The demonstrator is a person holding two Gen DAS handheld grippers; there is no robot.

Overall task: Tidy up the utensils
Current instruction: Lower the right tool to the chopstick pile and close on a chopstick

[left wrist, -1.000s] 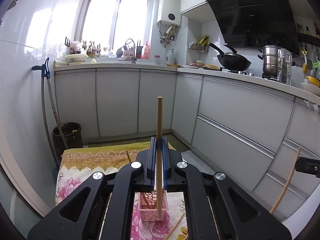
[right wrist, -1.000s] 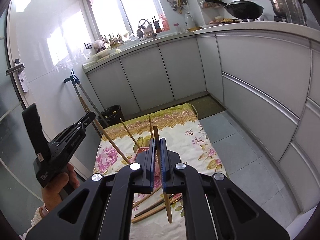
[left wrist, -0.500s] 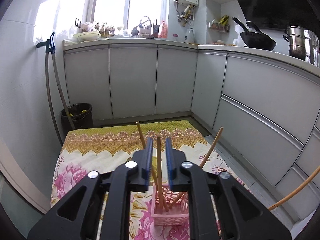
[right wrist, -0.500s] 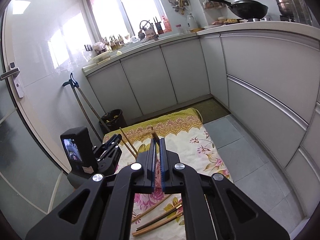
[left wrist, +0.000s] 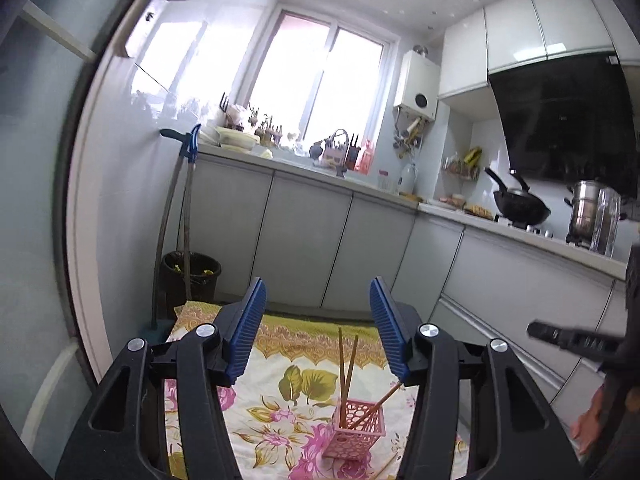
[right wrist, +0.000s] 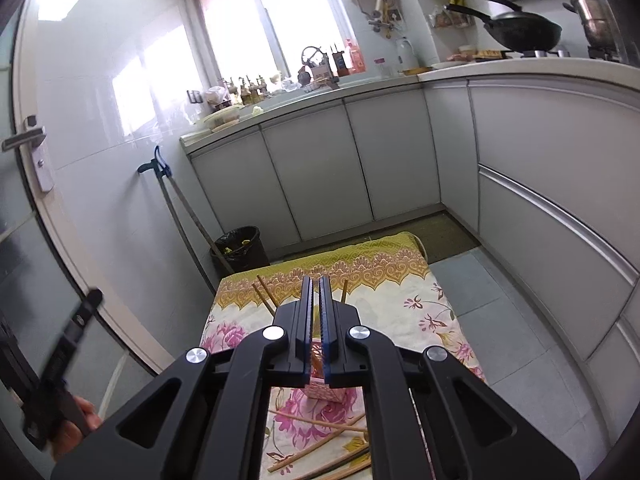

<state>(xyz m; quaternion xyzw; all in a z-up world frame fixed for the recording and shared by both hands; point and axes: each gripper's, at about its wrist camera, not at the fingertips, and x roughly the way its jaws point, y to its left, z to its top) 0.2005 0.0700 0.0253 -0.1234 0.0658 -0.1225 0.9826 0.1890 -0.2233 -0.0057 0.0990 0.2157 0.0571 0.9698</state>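
The left claw (left wrist: 318, 328) has its two blue pads parted and still spreading, and there is nothing between them, only air above the flowered cloth (left wrist: 280, 364). Just past it, at about five o'clock from the gap, stands one pink basket (left wrist: 354, 434) on the cloth. I count three chopsticks (left wrist: 341, 360) in it: two standing nearly upright side by side and one leaning out toward two o'clock. One more stick end (left wrist: 385, 465) lies on the cloth at the basket's five o'clock.

Over to the right claw (right wrist: 315, 320): its two pads are pressed almost together, with only a thin slit between them. Whether it pinches a stick I cannot tell; the fingers hide what lies behind. The pink basket (right wrist: 326, 392) sits right under its tips, mostly covered. Three stick tips poke up around the claw, two at ten o'clock (right wrist: 265, 294) and one at one o'clock (right wrist: 344, 290). Down at six o'clock a loose heap of chopsticks (right wrist: 320, 436) lies on the cloth (right wrist: 400, 280), at least five, crossing each other.

Further out, one black bin (right wrist: 240, 248) stands at the cloth's far left corner, two long handles (right wrist: 182, 216) lean on the wall beside it, and one black wok (right wrist: 520, 30) sits on the stove.
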